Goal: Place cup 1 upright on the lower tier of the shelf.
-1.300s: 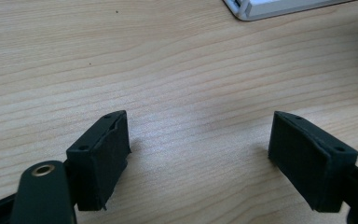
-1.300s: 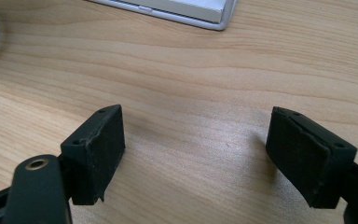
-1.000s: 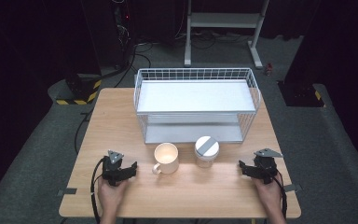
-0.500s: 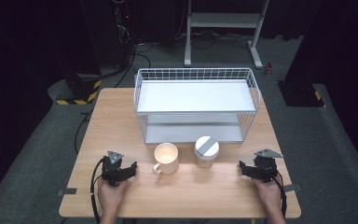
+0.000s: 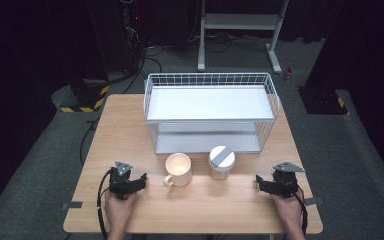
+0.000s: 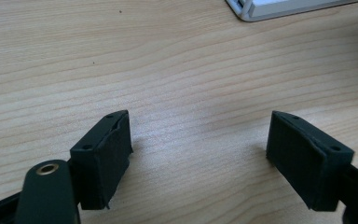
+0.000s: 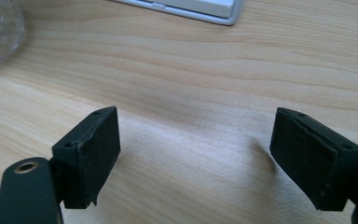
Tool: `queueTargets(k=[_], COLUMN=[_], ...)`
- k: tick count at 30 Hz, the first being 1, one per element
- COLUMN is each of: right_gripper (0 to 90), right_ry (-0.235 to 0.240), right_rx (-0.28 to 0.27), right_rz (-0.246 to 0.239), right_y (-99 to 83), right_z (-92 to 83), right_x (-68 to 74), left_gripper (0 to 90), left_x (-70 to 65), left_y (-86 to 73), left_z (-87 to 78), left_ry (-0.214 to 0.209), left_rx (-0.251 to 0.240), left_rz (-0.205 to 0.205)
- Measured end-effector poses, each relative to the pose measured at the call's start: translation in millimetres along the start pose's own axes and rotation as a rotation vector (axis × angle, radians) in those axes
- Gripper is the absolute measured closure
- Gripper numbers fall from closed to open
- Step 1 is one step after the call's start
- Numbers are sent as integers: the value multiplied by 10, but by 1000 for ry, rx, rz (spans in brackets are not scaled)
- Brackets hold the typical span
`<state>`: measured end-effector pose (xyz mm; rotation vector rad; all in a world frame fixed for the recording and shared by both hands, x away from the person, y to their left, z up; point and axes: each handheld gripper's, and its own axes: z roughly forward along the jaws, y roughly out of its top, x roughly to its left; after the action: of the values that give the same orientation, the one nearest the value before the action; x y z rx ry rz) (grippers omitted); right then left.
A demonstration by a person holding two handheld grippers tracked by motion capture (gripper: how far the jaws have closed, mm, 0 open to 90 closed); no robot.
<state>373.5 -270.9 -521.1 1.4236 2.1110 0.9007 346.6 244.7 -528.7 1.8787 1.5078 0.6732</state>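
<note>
The desk (image 5: 130,125) carries a wire rack (image 5: 210,110) at the far side, with a mug (image 5: 178,169) and a jar (image 5: 221,161) just in front. The left gripper (image 5: 137,182) and right gripper (image 5: 262,184) are rested near the front edge, jaws wide apart, nothing held. No step looks begun; a reach toward mug or jar seems called for.

Bare table (image 5: 130,130) is offered at 9 o'clock of the wire rack (image 5: 210,112). Passage at 6 o'clock is obstructed by mug (image 5: 178,169) and jar (image 5: 221,161).
</note>
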Motion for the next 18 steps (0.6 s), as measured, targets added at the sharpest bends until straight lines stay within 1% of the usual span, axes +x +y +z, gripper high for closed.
queueTargets(k=[6, 7, 10, 12, 13, 15, 16, 17, 18], right_gripper=[162, 163, 163, 168, 168, 168, 168, 168, 168], right_ry=[16, 28, 42, 66, 79, 98, 98, 120, 130], right_rx=[-22, -39, -48, -58, -62, -76, -76, -79, -81], right_rz=[-16, -22, -24, -43, -40, -52, -52, -56, -59], right_y=[-19, -22, -22, -21, -26, -35, -35, -39, -38], right_z=[-37, -61, -78, -91, -97, -97, -97, -91, -89], right_x=[60, 92, 117, 176, 205, 260, 260, 319, 335], left_gripper=[222, 222, 223, 223, 223, 224, 224, 225, 225], left_x=[0, 0, 2, 2, 0, 1, 1, 1, 1], left_y=[0, 0, 0, 0, 0, 0, 0, 0, 0], left_z=[0, 0, 0, 0, 0, -1, -1, -1, -1], left_ry=[0, 0, 1, 1, 1, 1, 1, 1, 1], left_rx=[0, 0, 0, 0, 0, 0, 0, 0, 0], left_rz=[0, 0, 2, 2, 0, 0, 0, 0, 0])
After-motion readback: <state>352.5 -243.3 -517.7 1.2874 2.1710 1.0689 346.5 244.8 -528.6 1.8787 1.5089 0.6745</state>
